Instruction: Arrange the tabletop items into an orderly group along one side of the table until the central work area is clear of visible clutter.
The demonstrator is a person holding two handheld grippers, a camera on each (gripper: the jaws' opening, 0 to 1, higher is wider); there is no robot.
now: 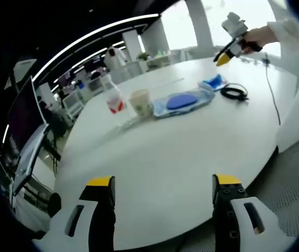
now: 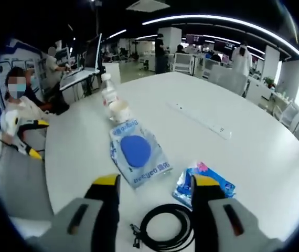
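In the left gripper view, the lower and middle of the frame is bare counter, open all the way from the left tool up to a row of things across the upper middle: a bottle, a paper cup, a clear pouch with a blue disc, a small blue packet and a coiled black cable. In the right gripper view, the cable lies between the open jaws of the right tool at the bottom, with the pouch just ahead at centre and the packet at lower right. The counter's right half is open apart from a flat white strip.

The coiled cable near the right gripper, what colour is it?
Black. The coiled cable shows best in the right gripper view, lying on the white table.
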